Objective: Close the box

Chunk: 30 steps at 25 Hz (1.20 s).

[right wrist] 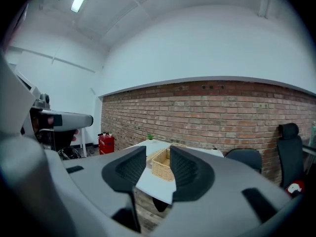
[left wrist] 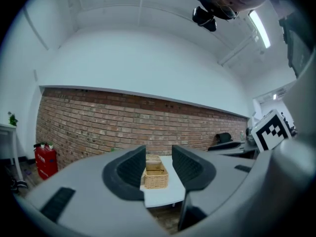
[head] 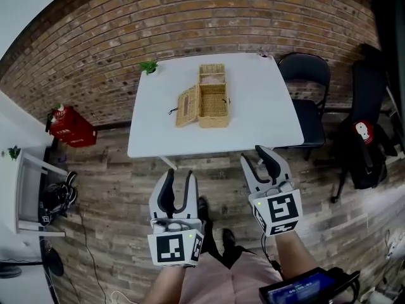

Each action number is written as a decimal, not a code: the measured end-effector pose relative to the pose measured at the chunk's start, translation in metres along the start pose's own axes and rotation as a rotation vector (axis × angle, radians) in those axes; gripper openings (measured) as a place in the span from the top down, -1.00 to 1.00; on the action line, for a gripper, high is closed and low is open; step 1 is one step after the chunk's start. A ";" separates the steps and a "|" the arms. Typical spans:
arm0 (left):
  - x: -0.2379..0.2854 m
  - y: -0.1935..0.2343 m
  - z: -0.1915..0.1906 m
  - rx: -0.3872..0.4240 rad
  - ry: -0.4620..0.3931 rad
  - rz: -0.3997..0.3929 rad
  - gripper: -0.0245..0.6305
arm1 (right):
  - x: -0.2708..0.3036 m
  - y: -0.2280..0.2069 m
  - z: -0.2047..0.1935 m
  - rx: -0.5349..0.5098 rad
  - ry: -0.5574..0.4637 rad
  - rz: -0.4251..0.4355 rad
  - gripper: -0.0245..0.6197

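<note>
1. The wicker box (head: pixel 213 104) is found standing open near the middle of the white table (head: pixel 266 106). 1 lid flap (head: pixel 186 107) is folded out to the box's left side. A 2nd flap (head: pixel 212 75) is thrown back on the far side, towards the brick wall (head: pixel 126 37).
2. No part of the closing is judged to be done. Both flaps are left to be swung over the open top, and the table is yet to be reached.
3. In the head view the box is seen well apart from both tongs, ahead of them and beyond the near table edge. The wooden floor (head: pixel 215 170) is seen under the tongs, short of that edge.
4. In the left gripper view the box is framed far off in the gap between the jaws, untouched. In the right gripper view it is seen in the gap as well, partly covered by 1 jaw.
5. The left gripper (head: pixel 179 176) is held released, its jaws spread with nothing between them. The right gripper (head: pixel 253 155) is likewise released and empty, its gap somewhat narrower.
</note>
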<state>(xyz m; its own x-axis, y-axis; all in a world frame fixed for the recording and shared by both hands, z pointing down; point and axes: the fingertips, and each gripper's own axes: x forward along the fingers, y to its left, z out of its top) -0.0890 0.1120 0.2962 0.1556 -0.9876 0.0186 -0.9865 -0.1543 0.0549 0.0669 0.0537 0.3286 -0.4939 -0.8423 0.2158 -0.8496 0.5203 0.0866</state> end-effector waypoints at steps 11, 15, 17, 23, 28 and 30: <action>0.119 0.084 -0.036 -0.050 0.050 -0.075 0.40 | 0.144 -0.007 0.003 -0.015 0.050 -0.049 0.45; 0.156 0.110 -0.025 -0.052 0.032 -0.097 0.40 | 0.181 -0.011 0.023 -0.025 0.039 -0.073 0.45; 0.174 0.119 -0.015 -0.047 0.013 -0.110 0.40 | 0.195 -0.015 0.036 -0.035 0.025 -0.087 0.45; 0.213 0.135 0.018 -0.025 -0.054 -0.150 0.40 | 0.222 -0.026 0.073 -0.060 -0.028 -0.130 0.46; 0.238 0.131 0.027 -0.003 -0.068 -0.178 0.40 | 0.232 -0.039 0.082 -0.050 -0.048 -0.146 0.47; 0.248 0.128 0.026 -0.001 -0.061 -0.179 0.40 | 0.236 -0.045 0.084 -0.047 -0.052 -0.140 0.47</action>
<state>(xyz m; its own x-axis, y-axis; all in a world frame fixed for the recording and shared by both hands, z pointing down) -0.1782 -0.1530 0.2817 0.3254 -0.9441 -0.0521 -0.9432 -0.3280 0.0532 -0.0270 -0.1798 0.2941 -0.3812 -0.9126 0.1480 -0.9018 0.4023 0.1578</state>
